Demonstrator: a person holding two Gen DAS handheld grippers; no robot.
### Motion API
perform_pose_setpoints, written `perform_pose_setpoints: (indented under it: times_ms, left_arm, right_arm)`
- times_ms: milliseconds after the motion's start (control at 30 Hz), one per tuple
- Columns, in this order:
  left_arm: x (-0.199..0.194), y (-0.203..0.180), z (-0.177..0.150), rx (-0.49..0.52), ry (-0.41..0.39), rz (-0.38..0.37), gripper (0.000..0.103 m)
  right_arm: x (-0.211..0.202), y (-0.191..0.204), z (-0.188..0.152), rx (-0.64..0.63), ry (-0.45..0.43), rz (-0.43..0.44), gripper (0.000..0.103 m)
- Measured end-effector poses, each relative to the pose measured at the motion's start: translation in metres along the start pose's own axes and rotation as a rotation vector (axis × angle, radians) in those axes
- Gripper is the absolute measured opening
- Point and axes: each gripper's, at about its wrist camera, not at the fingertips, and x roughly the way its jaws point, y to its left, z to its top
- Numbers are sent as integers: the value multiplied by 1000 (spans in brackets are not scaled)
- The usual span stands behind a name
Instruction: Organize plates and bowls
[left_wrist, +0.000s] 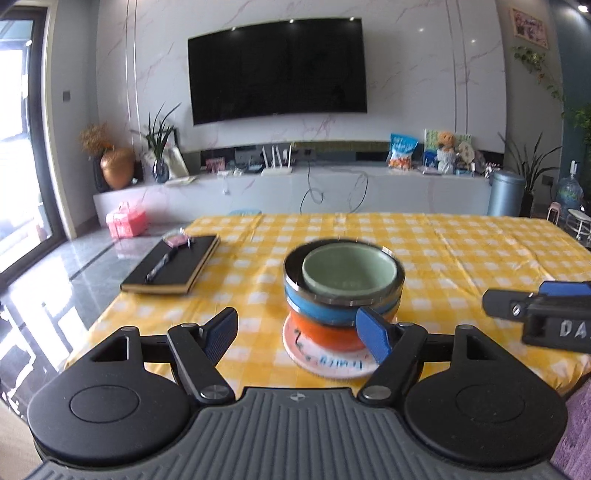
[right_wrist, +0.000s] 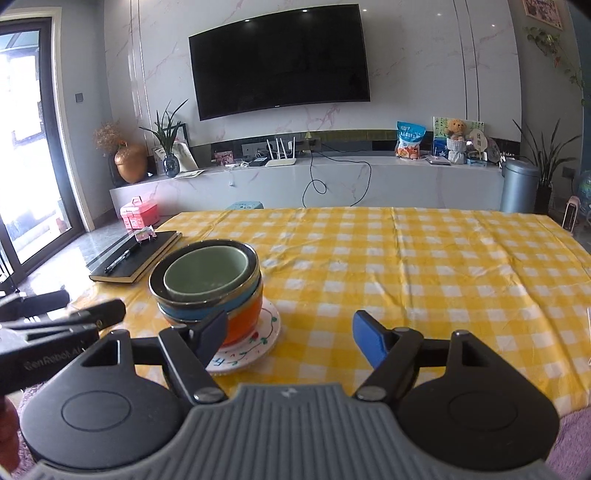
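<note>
A stack stands on the yellow checked table: a white painted plate at the bottom, an orange bowl, a blue bowl with a steel rim, and a pale green bowl nested on top. My left gripper is open and empty, just in front of the stack. My right gripper is open and empty, to the right of the stack; its left finger overlaps the orange bowl in view. The plate shows under it.
A black notebook with a pen lies at the table's left edge, also in the right wrist view. The right gripper's body shows at the right. A TV wall and low cabinet stand beyond the table.
</note>
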Motion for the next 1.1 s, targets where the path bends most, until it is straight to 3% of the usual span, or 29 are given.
perform_pose_setpoints:
  times_ms: [200,533,1100]
  left_arm:
    - [6,-8,-14,35,68,-2,87]
    - [9,-16,-25,74,108,6,87]
    - [7,-14,-23,53,117,15,87]
  right_arm:
    - [4,-3,-5,19,20,9,74]
    - [10,-1,-12,13,67,-2,74]
    - [4,2,-14,-9,52,19,76]
